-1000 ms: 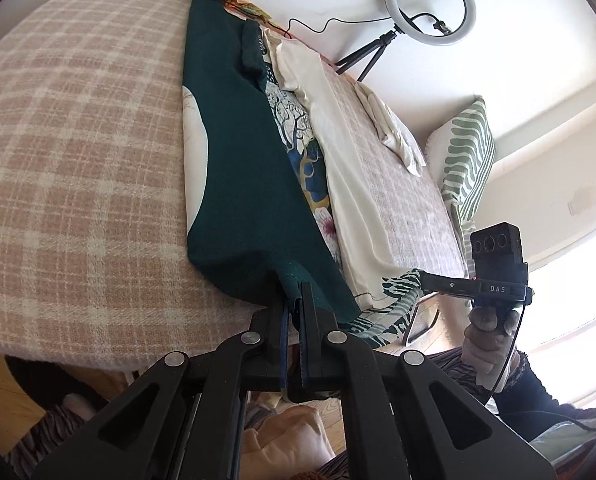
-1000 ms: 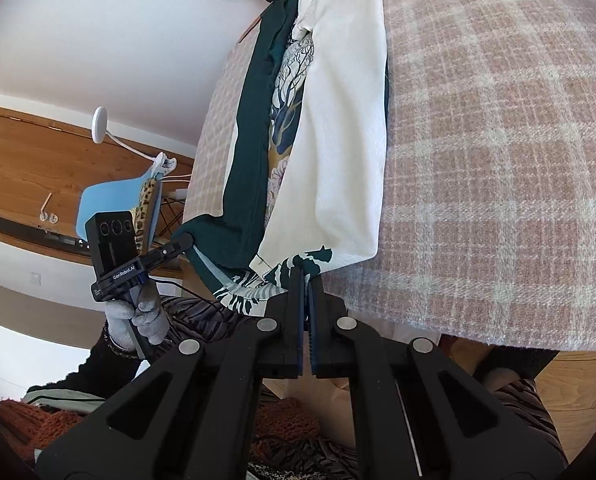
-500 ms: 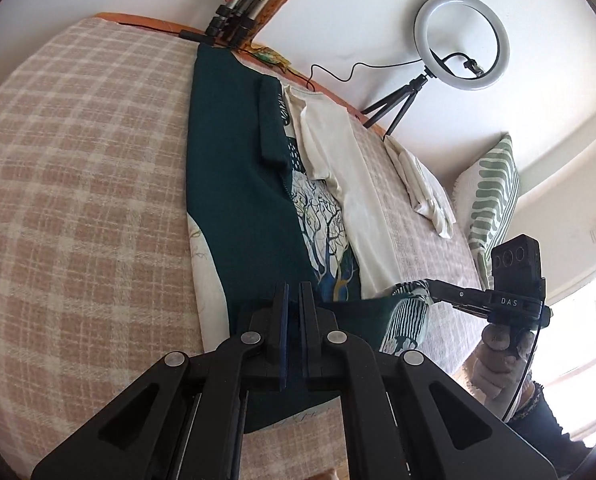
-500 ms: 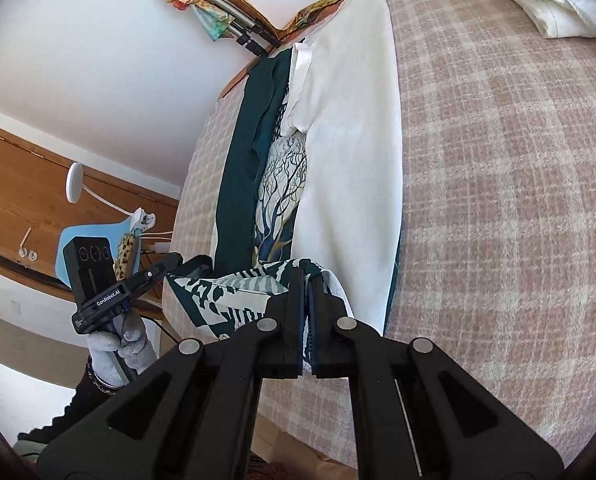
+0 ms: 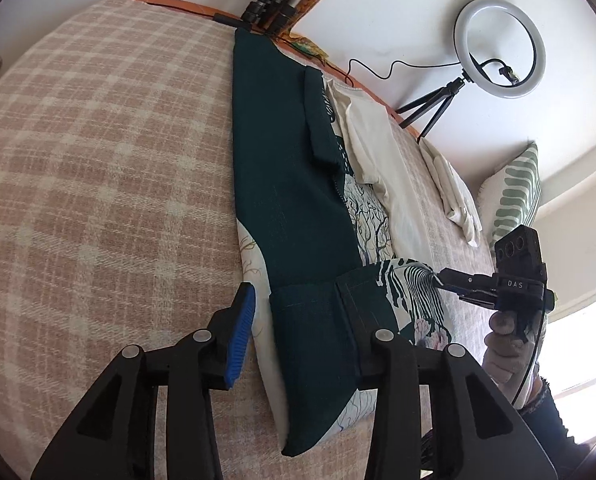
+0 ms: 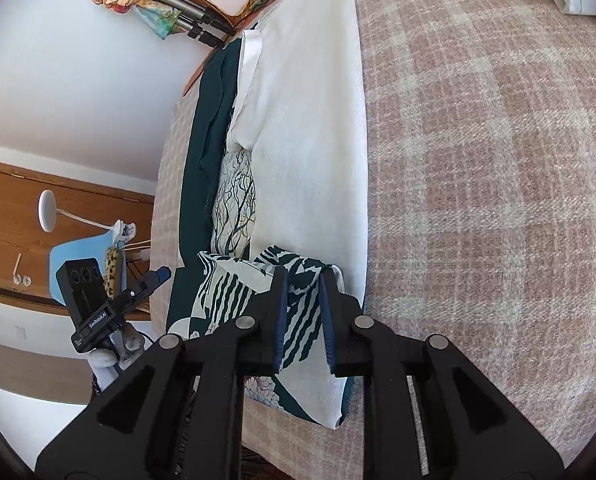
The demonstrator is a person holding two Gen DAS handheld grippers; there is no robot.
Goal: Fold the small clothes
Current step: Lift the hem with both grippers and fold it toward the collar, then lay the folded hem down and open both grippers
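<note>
Both claws — left, right — are held apart over the garment; the folded hem could be dragged open if snagged.

My left gripper spread wide, blue pad on the left finger showing, jaws either side of the dark green garment. Its near hem is folded back on the plaid blanket. Right gripper at the patterned corner; its jaw state is unclear. Ring light far right.
</note>
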